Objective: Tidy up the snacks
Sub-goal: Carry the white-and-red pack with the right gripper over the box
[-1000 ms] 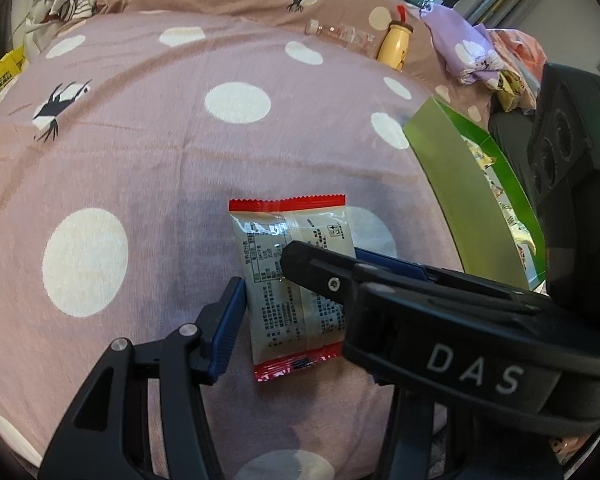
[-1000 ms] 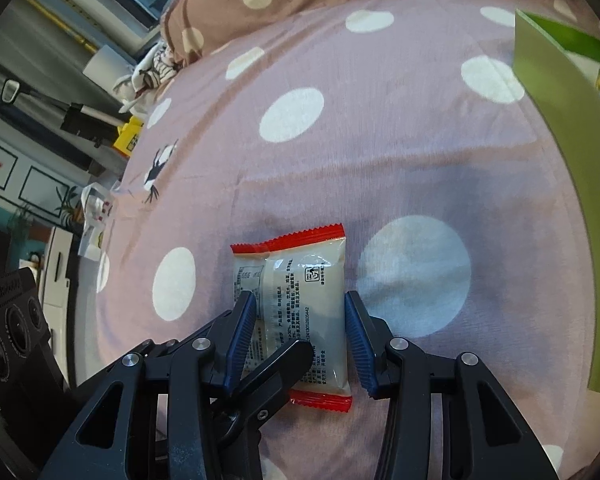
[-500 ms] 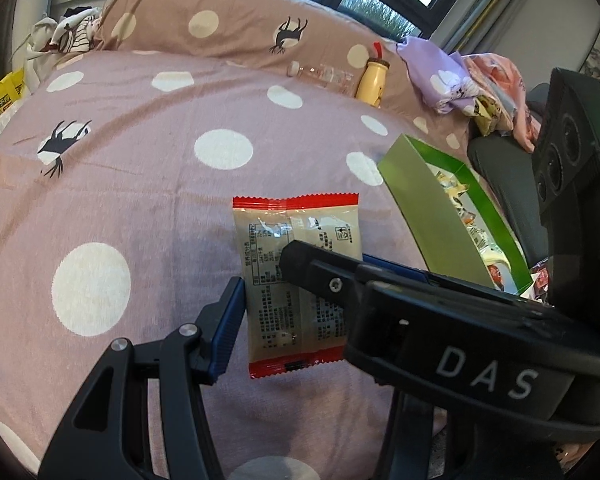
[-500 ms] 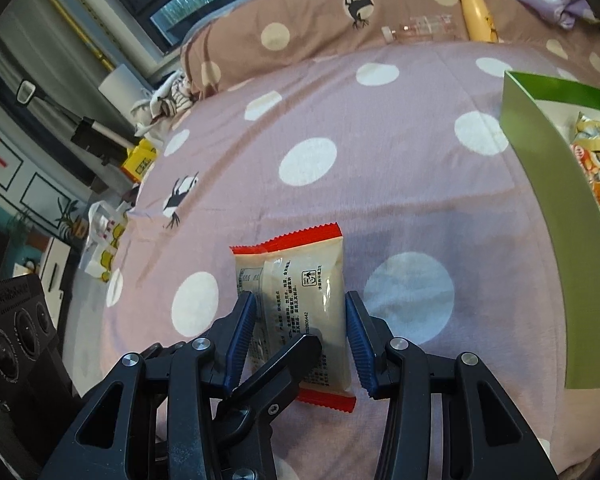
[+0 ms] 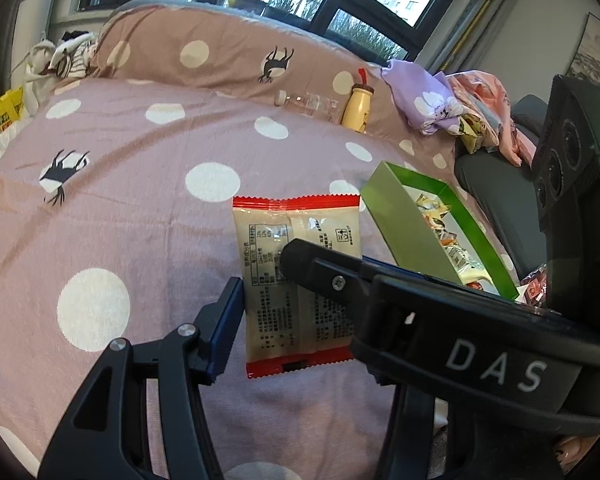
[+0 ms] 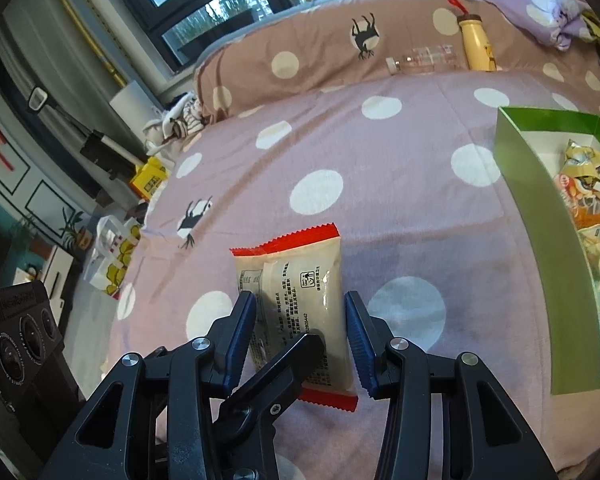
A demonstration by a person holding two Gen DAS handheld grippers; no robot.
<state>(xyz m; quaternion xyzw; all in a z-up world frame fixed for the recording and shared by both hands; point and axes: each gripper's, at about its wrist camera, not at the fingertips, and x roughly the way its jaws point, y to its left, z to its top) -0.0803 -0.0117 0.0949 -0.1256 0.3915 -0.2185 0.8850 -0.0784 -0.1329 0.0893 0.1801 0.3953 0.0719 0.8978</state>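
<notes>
A beige snack packet with red ends is held above the pink dotted bedspread. Both grippers pinch it together. My left gripper presses its left pad on the packet's left edge; its right finger is hidden behind the right gripper's black finger crossing in front. In the right wrist view my right gripper has both blue pads against the packet's sides. The green box with several snacks inside lies to the right; it also shows in the left wrist view.
A yellow bottle and a clear bottle lie against the pillow at the back. Purple and pink cloths are heaped at back right. Yellow boxes and a bag sit off the bed's left edge.
Both grippers have lifted the packet up off the bedspread; the views now tilt up and show the pillow, the windows and more of the green box.
</notes>
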